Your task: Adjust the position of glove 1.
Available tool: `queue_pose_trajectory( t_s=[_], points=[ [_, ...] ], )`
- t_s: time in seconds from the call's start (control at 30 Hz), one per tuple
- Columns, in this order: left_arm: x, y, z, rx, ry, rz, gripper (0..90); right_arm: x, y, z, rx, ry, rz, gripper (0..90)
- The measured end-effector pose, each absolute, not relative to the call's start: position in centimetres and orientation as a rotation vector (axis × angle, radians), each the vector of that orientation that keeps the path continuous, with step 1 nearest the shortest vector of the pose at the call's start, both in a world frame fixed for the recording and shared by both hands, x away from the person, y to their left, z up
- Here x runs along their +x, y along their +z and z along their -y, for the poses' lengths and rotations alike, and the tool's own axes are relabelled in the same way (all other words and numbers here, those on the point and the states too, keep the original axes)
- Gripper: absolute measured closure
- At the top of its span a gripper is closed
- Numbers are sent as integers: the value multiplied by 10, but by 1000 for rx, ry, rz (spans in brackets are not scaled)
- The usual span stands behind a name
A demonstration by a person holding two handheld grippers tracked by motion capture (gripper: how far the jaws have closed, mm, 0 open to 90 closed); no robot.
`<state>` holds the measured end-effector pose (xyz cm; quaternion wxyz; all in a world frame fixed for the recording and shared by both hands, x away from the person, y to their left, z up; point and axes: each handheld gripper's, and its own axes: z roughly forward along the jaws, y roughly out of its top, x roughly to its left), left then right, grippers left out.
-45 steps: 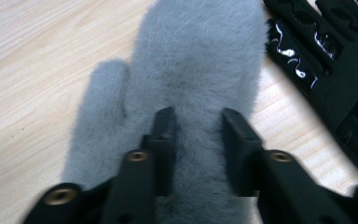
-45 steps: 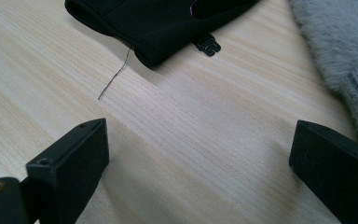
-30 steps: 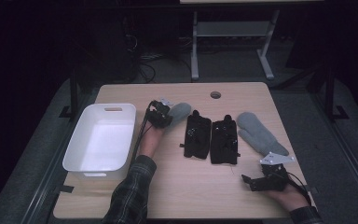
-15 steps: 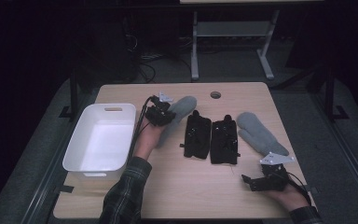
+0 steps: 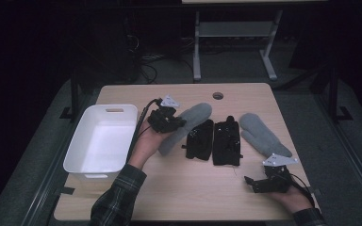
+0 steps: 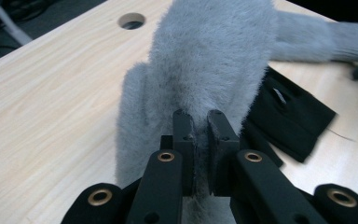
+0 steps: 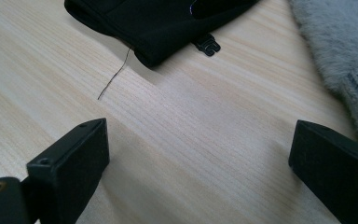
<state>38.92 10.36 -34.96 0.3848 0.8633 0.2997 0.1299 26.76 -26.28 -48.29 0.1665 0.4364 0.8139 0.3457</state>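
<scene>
While pinched, grey mitten [image 6: 205, 60] between left tool [image 6: 200, 135] tips (lifted).

Camera layout: one fixed overhead view, two gripper-mounted close views.
The high view looks forward and down on the whole table [image 5: 179, 188]. The left gripper view faces closely along its jaws at the grey mitten [image 6: 205, 70], seen centre-left from above. The right gripper view skims low over the tabletop toward a black glove [image 7: 158, 23], upper frame.

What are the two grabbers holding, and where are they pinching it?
The left gripper pinches the grey fuzzy mitten near its cuff end, lifting it. The right gripper is open over the table, holding nothing.
</scene>
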Motion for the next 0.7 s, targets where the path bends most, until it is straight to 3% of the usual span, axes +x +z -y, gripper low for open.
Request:
queue_pose_trajectory(
  t_s=[0.3, 0.7],
  points=[
    [350, -345, -104, 2246, 258, -643, 838, 268, -483, 263, 1244, 986, -2315, 48],
    [303, -378, -89, 2315, 179, -541, 837, 268, -483, 263, 1244, 984, -2315, 50]
  ],
)
